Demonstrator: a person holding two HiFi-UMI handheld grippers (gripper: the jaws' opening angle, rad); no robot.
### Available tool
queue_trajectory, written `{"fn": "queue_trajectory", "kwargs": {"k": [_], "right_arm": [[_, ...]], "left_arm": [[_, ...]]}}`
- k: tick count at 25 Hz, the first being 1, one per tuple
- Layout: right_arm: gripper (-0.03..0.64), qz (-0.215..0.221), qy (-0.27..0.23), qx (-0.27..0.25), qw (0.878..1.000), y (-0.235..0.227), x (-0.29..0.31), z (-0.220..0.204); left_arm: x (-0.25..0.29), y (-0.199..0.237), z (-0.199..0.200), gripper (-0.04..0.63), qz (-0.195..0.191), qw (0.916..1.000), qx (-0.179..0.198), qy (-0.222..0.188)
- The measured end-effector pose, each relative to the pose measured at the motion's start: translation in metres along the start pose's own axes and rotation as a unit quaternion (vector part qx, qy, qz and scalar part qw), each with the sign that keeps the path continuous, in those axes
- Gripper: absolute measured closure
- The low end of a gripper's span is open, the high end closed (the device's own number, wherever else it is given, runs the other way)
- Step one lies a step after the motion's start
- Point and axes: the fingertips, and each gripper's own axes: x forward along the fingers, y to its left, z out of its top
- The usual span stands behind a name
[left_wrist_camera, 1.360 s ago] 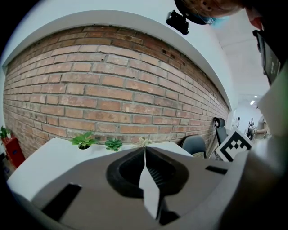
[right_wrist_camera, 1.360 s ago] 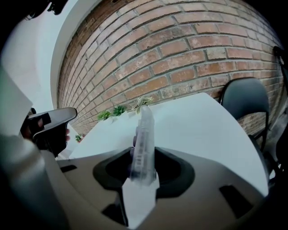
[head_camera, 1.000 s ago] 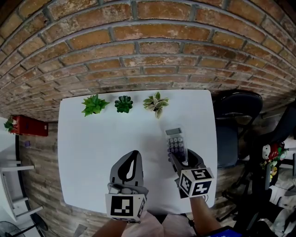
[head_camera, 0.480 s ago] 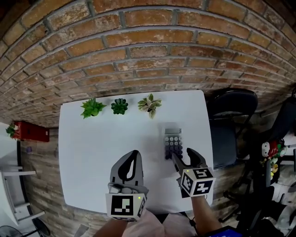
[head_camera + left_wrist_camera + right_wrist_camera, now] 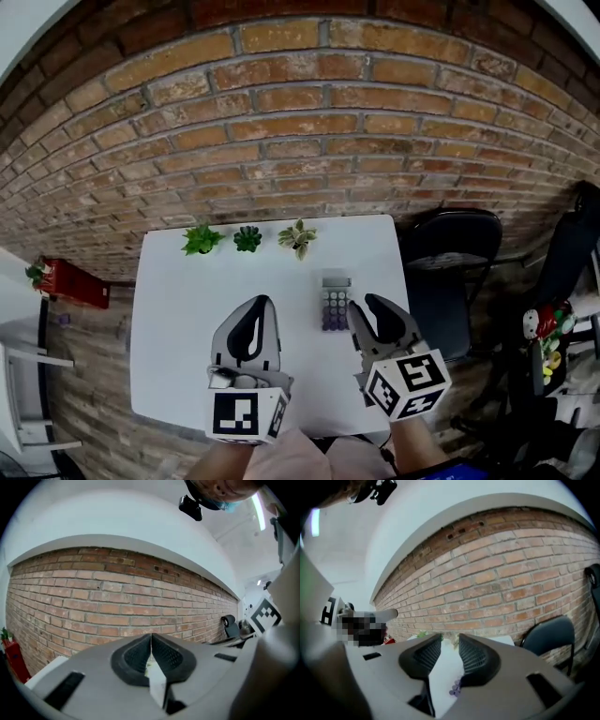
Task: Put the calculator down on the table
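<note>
Red brick wall (image 5: 300, 122) fills the background, and a white bench (image 5: 187, 300) stands against it with three small potted plants (image 5: 247, 239) in a row along its far edge. A dark chair (image 5: 450, 253) sits off the bench's right side.

The calculator (image 5: 335, 302) lies flat and face up on the right half of the bench, nearer the person than the variegated plant and well apart from it. Nothing touches it. Its long axis runs from the person towards the wall, with the display at the far end and the purple keys at the near end.

The right claw (image 5: 370, 314) hovers above the bench, its tips just right of the calculator's near end in the head view. In the right gripper view its pads (image 5: 472, 657) stand apart and are closing with nothing between them. Only bare bench and a few keys show through the gap far below.

The left claw (image 5: 261, 305) hangs over the middle of the bench. Its pads (image 5: 161, 654) are pressed together and hold nothing.

By my reading the placing itself is done and what remains is getting clear. That goes best with the right claw kept high and drawn back towards the person, never dipping across the keys. Any sideways brush could skew the calculator from its square lie.
</note>
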Motion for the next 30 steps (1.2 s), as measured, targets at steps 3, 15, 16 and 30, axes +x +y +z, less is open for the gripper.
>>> {"fn": "queue_trajectory", "kwargs": {"k": [3, 15, 16, 30], "right_arm": [[0.563, 0.001, -0.043, -0.044, 0.998, 0.011, -0.018, 0.038], [0.618, 0.01, -0.122, -0.112, 0.986, 0.025, -0.056, 0.098], [0.619, 0.011, -0.123, -0.114, 0.986, 0.025, -0.057, 0.099], [0.62, 0.017, -0.119, -0.107, 0.987, 0.027, -0.053, 0.095]], "left_arm": [[-0.004, -0.002, 0.039, 0.581, 0.007, 0.9991, 0.007, -0.04], [-0.013, -0.031, 0.092, 0.581, 0.002, 0.9952, 0.02, -0.096], [-0.014, -0.032, 0.091, 0.581, 0.002, 0.9952, 0.019, -0.096], [-0.013, -0.035, 0.087, 0.581, -0.003, 0.9959, 0.022, -0.088]]}}
